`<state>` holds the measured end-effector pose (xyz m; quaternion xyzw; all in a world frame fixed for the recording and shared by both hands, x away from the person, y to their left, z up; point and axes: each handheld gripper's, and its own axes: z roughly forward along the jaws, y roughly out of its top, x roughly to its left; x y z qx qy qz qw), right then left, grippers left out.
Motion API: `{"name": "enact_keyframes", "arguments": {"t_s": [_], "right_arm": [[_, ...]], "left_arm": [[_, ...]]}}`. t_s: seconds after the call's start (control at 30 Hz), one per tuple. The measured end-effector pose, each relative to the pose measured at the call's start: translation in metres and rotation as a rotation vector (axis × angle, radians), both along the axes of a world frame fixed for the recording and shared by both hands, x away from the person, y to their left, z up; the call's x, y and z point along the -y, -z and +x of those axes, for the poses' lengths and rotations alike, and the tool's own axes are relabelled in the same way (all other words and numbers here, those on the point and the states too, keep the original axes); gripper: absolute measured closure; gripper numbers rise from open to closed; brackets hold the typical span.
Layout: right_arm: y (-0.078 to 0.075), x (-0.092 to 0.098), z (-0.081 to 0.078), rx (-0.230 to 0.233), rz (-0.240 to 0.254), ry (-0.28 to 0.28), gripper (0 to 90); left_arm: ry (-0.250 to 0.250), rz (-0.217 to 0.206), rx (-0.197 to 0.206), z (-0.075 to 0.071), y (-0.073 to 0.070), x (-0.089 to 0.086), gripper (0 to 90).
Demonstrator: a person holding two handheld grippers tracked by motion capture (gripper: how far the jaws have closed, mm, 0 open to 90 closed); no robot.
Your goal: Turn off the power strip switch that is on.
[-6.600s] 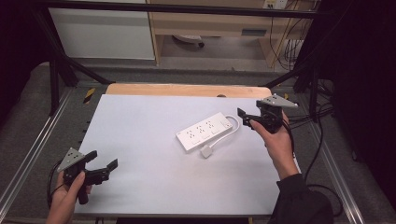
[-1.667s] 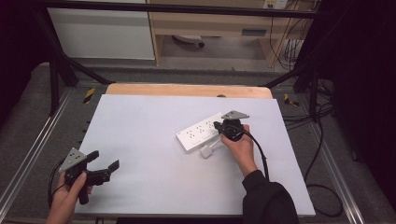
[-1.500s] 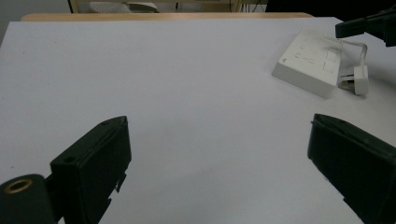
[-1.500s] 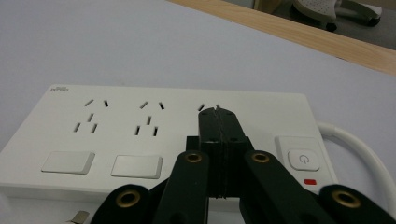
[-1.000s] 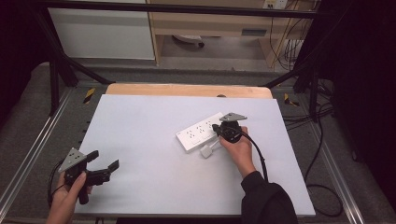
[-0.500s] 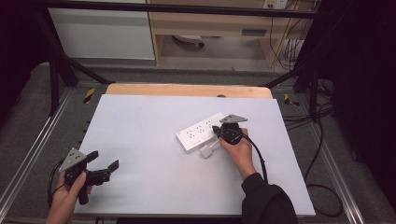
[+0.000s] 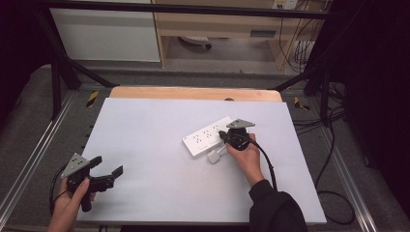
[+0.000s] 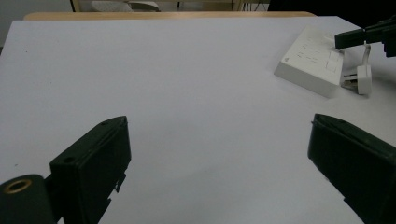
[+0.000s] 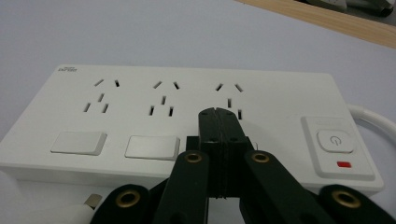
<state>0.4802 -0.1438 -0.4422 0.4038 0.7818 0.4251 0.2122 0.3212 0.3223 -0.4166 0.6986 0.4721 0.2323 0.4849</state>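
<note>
The white power strip (image 7: 210, 137) lies flat on the bench (image 7: 159, 125). The right gripper (image 9: 218, 116) rests over its third switch, jaws pressed together, holding nothing. Well apart from the strip, the left gripper (image 7: 107, 175) stands with jaws spread, empty.

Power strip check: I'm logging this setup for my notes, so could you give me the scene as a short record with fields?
surface: white table
power strip: white, flat on the table, three socket groups, two rocker switches showing, power button with red mark
plug: white, lying beside the strip's near edge
right gripper: shut, fingers together, tips over the strip's top near the third socket group; contact cannot be told
left gripper: open, nothing between its fingers, at the table's near left corner, apart from the strip
</note>
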Motion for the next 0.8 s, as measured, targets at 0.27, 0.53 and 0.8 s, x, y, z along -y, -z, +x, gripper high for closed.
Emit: {"name": "enact_keyframes", "arguments": {"t_s": [0.27,0.53,0.8], "right_arm": [[0.0009,0.0001,-0.0001,0.002,0.004,0.007,90.0],[0.002,0.0002,-0.0013,0.009,0.012,0.006,90.0],[0.0039,0.0044,-0.0023,0.019,0.014,0.011,90.0]], "left_arm": [[0.002,0.003,0.0,0.0,0.0001,0.0004,5.8],[0.006,0.001,0.0,-0.0001,0.0,0.0006,5.8],[0.005,0.002,0.001,-0.0001,0.0,0.0008,5.8]]}}
